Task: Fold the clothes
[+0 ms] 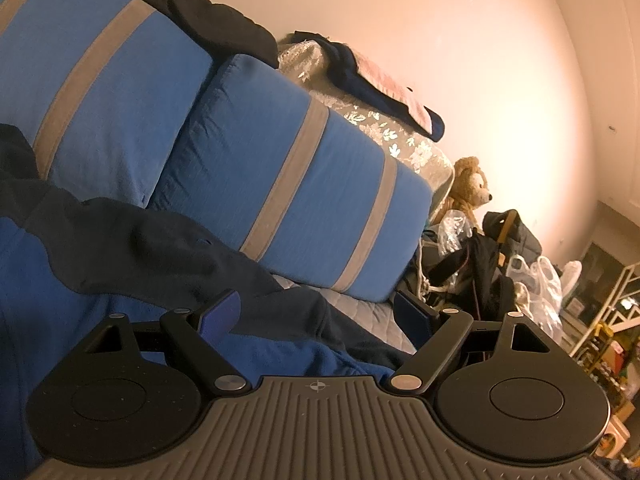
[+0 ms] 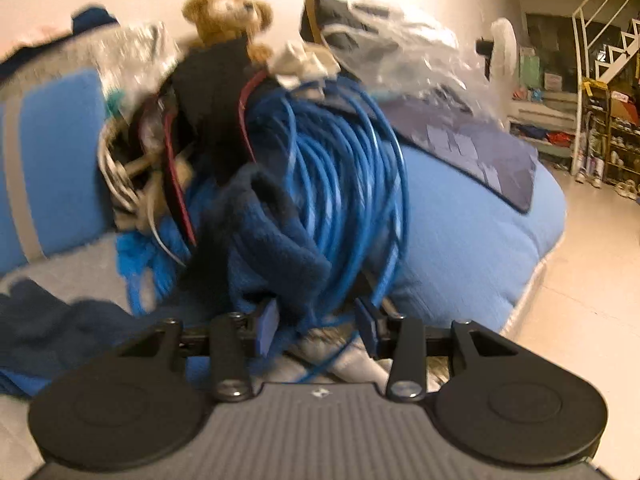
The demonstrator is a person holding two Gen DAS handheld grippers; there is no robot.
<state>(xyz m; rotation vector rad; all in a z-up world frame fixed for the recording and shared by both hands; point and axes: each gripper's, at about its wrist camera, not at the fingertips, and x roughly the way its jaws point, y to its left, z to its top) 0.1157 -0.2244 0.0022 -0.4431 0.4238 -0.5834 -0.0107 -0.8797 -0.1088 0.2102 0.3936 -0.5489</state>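
The left gripper (image 1: 316, 314) hovers with its jaws spread wide and nothing between them, just above a rumpled dark navy and royal blue fleece garment (image 1: 168, 256) that lies spread over the sofa seat in front of the blue cushions with grey stripes (image 1: 288, 184). It looks parked there, ready to pin or take an edge once the other end of the cloth is sorted out

The right gripper (image 2: 316, 322) has its jaws about half open, and a thick fold of what looks like the same navy fleece (image 2: 276, 236) stands up between them. The pads sit close on either side of the fold, but the blur leaves it unclear whether they press on it. Strands of a coiled bright blue cable (image 2: 344, 184) also run down into the gap, so closing here risks catching cable with the cloth. That coil sits in a heap of clutter on the sofa, under a tan stuffed bear (image 2: 228, 16)

The fold has not visibly begun; my guess is the garment is being gathered first. No brand, label or legible writing shows in either view
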